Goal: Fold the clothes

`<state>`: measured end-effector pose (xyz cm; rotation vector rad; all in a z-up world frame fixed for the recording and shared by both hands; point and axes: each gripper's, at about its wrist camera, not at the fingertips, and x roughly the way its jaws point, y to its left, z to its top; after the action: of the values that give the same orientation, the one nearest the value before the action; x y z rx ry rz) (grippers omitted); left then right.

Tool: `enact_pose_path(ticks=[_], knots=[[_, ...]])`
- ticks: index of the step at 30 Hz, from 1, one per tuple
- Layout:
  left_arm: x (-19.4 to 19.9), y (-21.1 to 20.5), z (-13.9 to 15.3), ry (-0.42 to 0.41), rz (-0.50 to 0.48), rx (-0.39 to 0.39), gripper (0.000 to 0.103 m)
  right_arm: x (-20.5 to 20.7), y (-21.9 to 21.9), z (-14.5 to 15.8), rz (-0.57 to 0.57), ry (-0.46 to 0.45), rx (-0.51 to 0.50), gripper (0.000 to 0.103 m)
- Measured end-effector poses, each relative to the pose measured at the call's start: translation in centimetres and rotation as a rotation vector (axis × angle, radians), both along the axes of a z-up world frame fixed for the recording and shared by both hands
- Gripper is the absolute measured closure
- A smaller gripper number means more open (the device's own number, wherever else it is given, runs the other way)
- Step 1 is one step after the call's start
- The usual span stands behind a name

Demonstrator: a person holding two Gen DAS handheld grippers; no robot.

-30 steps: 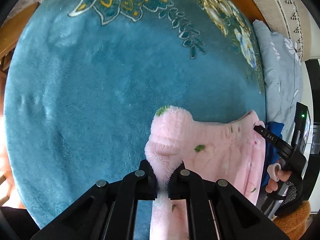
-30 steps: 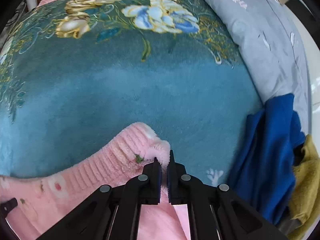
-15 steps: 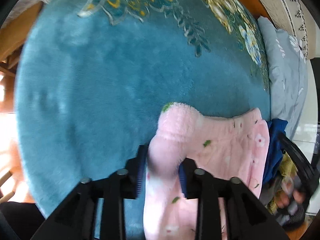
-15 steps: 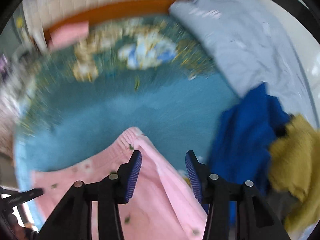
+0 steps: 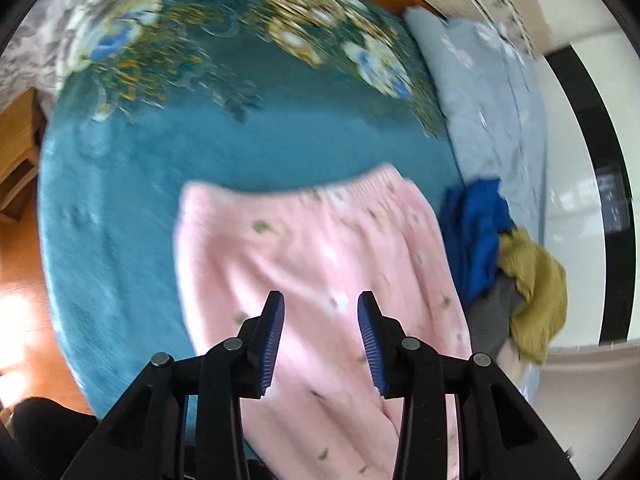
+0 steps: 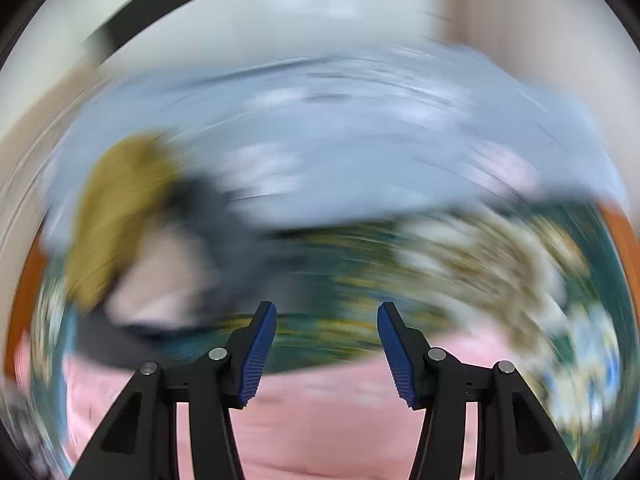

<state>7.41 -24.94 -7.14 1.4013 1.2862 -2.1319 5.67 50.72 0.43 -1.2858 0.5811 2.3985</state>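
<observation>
Pink fleece trousers (image 5: 320,248) with a small flower print lie flat on the teal blanket (image 5: 120,208), waistband toward the far side. My left gripper (image 5: 321,316) hovers above them, its jaws opening and nothing between the blue pads. In the heavily blurred right wrist view, my right gripper (image 6: 326,330) also has its jaws opening and holds nothing; the pink trousers (image 6: 320,408) show as a band below it.
A heap of clothes lies at the bed's right edge: a blue garment (image 5: 476,232), a mustard one (image 5: 536,292) and a grey one (image 5: 492,312). A light blue quilt (image 5: 480,92) runs along the right side. A wooden bedside unit (image 5: 16,152) stands left.
Both grippers let go of the pink waistband and opened. The left one rose and pulled back, so the trousers now lie spread below it. The right one swung away fast toward the clothes heap.
</observation>
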Motion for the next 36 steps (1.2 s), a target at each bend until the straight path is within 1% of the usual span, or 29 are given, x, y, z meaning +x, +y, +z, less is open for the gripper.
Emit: enact_pose_path(ticks=[2, 4, 7, 8, 9, 11, 12, 13, 15, 17, 19, 22, 23, 24, 26, 27, 28, 30, 31, 34, 36], knots=[[-1.7, 2.2, -1.5, -0.02, -0.038, 0.004, 0.064, 3.8, 5.4, -2.4, -0.12, -0.043, -0.058, 0.047], [-2.3, 3.8, -2.7, -0.026, -0.053, 0.013, 0.064, 6.4, 8.8, -4.8, -0.188, -0.094, -0.103, 0.047], [-2.7, 5.7, -4.6, -0.053, -0.061, 0.026, 0.064, 9.1, 12.2, -8.3, -0.262, -0.134, -0.18, 0.047], [-2.9, 6.0, -4.8, -0.059, -0.057, 0.03, 0.064, 9.8, 13.1, -9.6, -0.298, -0.138, -0.221, 0.047], [-3.0, 6.0, -4.5, -0.052, -0.056, 0.013, 0.064, 10.5, 13.8, -10.7, -0.334, -0.144, -0.264, 0.047], [-3.1, 6.0, -3.8, -0.041, -0.057, -0.033, 0.064, 12.1, 14.8, -12.6, -0.397, -0.153, -0.348, 0.047], [-3.0, 5.9, -3.5, -0.039, -0.056, -0.048, 0.064, 12.8, 14.9, -13.2, -0.412, -0.15, -0.388, 0.047], [-2.9, 5.8, -3.4, -0.033, -0.052, -0.048, 0.064, 13.3, 14.8, -13.7, -0.414, -0.15, -0.416, 0.047], [-2.5, 5.4, -3.8, -0.026, -0.023, -0.016, 0.064, 14.4, 14.4, -14.7, -0.414, -0.153, -0.475, 0.047], [-2.4, 5.1, -4.2, -0.028, 0.002, 0.0, 0.064, 15.1, 13.6, -15.3, -0.391, -0.147, -0.536, 0.047], [-2.5, 5.1, -4.5, -0.034, 0.013, 0.006, 0.064, 15.4, 12.7, -15.7, -0.363, -0.138, -0.571, 0.047], [-2.7, 5.8, -4.3, -0.043, -0.012, -0.018, 0.064, 15.3, 11.8, -16.1, -0.378, -0.14, -0.564, 0.048], [-2.8, 5.9, -4.1, -0.042, -0.024, -0.033, 0.064, 15.2, 11.6, -16.0, -0.389, -0.132, -0.567, 0.053], [-2.9, 6.0, -4.0, -0.041, -0.036, -0.047, 0.064, 15.2, 11.5, -16.0, -0.397, -0.118, -0.58, 0.07], [-2.7, 5.9, -3.9, -0.031, -0.034, -0.046, 0.064, 14.9, 11.4, -15.7, -0.407, -0.121, -0.585, 0.087], [-2.6, 5.9, -3.8, -0.025, -0.032, -0.045, 0.064, 14.7, 11.3, -15.4, -0.403, -0.123, -0.576, 0.093], [-2.3, 5.7, -3.7, -0.021, -0.023, -0.039, 0.064, 14.5, 11.1, -14.6, -0.386, -0.107, -0.544, 0.094], [-1.9, 5.2, -3.6, -0.01, 0.0, -0.026, 0.064, 14.3, 10.8, -12.4, -0.338, -0.035, -0.46, 0.095], [-1.8, 5.1, -3.5, -0.001, 0.009, -0.022, 0.064, 14.3, 10.9, -11.9, -0.332, -0.019, -0.433, 0.096], [-1.5, 4.7, -3.6, 0.016, 0.028, 0.001, 0.064, 14.2, 11.3, -12.2, -0.359, -0.06, -0.375, 0.096], [-1.6, 4.6, -3.8, 0.012, 0.024, 0.015, 0.064, 13.7, 11.5, -13.8, -0.391, -0.135, -0.367, 0.096]])
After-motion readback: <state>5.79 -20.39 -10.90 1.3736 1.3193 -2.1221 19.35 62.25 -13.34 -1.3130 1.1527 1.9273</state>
